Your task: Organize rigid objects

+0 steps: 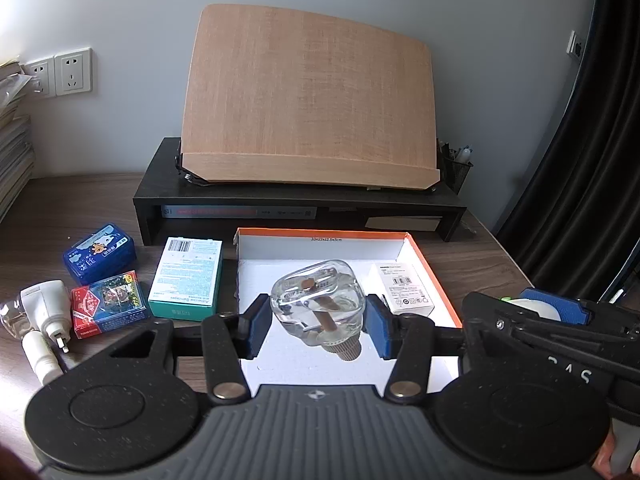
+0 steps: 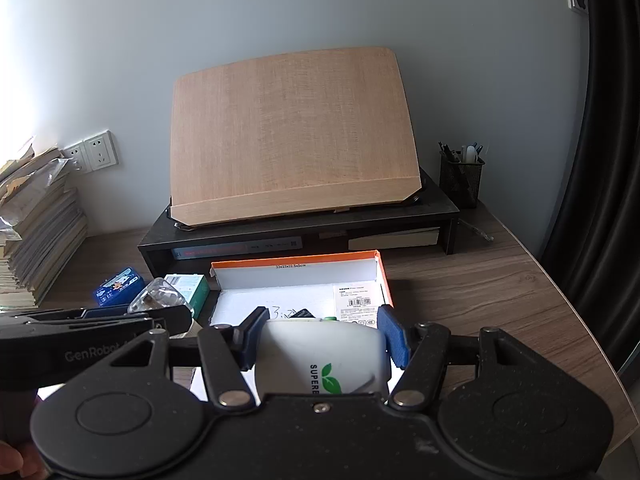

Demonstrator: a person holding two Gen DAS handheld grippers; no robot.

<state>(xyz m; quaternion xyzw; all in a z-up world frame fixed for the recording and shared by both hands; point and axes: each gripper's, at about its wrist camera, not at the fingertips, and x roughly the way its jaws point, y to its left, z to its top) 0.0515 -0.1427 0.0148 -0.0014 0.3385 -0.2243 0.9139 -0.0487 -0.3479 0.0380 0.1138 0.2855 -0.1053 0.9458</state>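
Note:
My left gripper is shut on a clear glass bottle with a wick inside, held tilted above the white floor of an orange-rimmed shallow box. A small white carton lies in the box's right part. My right gripper is shut on a white bottle with a green leaf logo, over the near part of the same box. In the right wrist view the clear bottle shows at the left.
On the desk left of the box lie a teal-and-white carton, a blue tin, a red card pack and a white plug-in device. Behind stand a black riser with a wooden board, and a pen holder.

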